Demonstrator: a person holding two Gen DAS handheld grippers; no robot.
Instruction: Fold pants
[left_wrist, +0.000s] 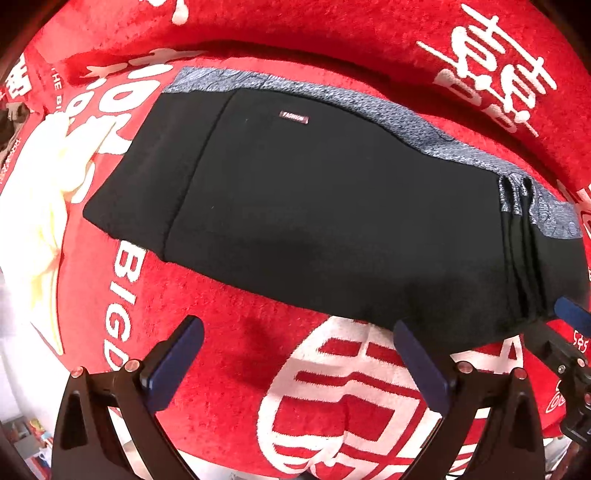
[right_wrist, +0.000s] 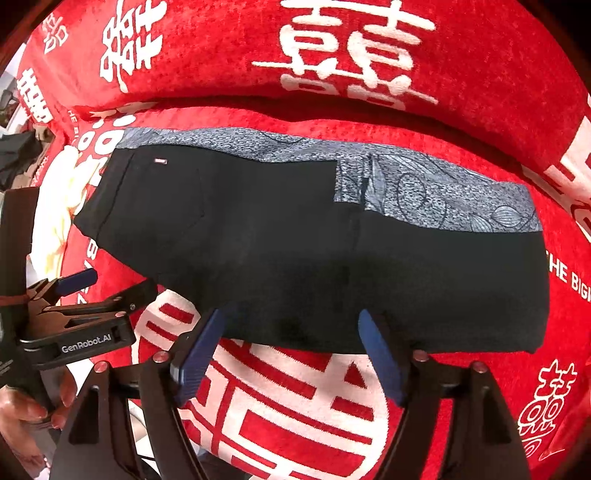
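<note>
Across the red blanket printed with white characters lay the black pants, folded into a long, flat band. A grey patterned lining with leaf outlines ran along the far edge, widest toward the right end in the right wrist view. A small rectangular brand label sat on the black cloth near the far edge, beside a curved seam. Toward the right end the fabric bunched into several narrow pleats. A cream-coloured cloth lay crumpled beyond the left end of the pants.

The left gripper was released, its blue pads spread wide just short of the near edge. The right gripper was likewise spread wide, its fingertips at the near edge of the pants, contact unclear.
</note>
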